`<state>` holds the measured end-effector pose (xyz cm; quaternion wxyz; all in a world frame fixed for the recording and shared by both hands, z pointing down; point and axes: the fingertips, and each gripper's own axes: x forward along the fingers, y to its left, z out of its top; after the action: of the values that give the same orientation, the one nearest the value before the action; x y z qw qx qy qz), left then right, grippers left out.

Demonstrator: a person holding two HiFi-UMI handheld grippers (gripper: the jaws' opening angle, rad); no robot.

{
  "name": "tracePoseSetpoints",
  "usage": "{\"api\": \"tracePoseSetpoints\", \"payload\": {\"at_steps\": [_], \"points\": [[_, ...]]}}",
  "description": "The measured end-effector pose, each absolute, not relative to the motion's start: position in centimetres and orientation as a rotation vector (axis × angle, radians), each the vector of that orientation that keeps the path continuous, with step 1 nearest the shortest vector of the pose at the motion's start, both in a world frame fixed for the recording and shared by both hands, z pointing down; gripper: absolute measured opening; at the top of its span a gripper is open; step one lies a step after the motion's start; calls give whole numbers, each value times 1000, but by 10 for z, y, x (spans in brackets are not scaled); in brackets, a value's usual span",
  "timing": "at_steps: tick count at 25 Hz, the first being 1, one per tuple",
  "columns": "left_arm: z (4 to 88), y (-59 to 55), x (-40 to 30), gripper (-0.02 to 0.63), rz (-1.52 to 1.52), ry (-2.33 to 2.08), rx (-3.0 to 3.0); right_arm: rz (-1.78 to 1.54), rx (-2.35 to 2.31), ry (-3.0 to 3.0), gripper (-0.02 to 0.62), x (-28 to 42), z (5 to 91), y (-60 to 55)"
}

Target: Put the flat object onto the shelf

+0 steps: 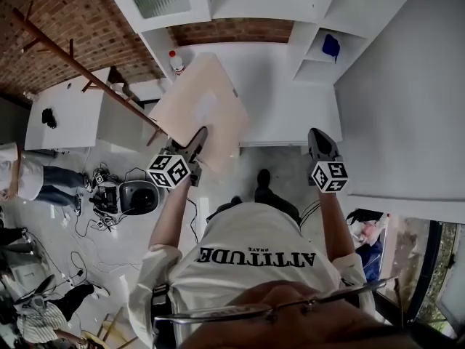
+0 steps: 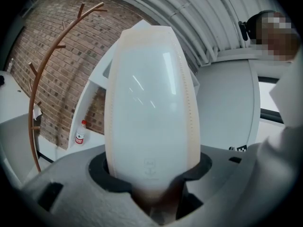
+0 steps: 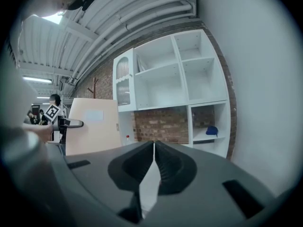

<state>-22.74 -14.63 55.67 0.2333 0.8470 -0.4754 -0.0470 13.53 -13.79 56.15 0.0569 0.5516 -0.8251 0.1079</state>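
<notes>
Shelving a panel: a wooden coat rack (image 1: 80, 70) slants across the brick wall at far left, and a small red-capped bottle (image 1: 176, 62) stands on the lowest board of the white shelf (image 1: 290, 115). Just right of the bottle, the flat object (image 1: 203, 104), a pale beige panel with a smooth white face, is held tilted in the air in front of the shelf and does not rest on it. The person's left gripper (image 1: 197, 138) has it by the near lower corner, jaws standing partly apart and pressed on the panel between them. The panel looks thin, stiff and light, though its glossy face may slip. Gripped at one corner it could swing or twist, so a hold nearer the middle of an edge would likely steady it. Farther right, the right gripper (image 1: 318, 140) hangs in front of the shelf with its jaws closed together on nothing. A blue item (image 1: 330, 46) sits in a right-hand compartment.
</notes>
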Motion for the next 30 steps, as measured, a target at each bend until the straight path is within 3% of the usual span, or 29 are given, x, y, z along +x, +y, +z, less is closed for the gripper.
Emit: {"api": "tracePoseSetpoints", "payload": {"at_steps": [30], "points": [[443,-321,-107,267,-373,-1363,2315,246,1377,-2753,31,170,526,-332]]}}
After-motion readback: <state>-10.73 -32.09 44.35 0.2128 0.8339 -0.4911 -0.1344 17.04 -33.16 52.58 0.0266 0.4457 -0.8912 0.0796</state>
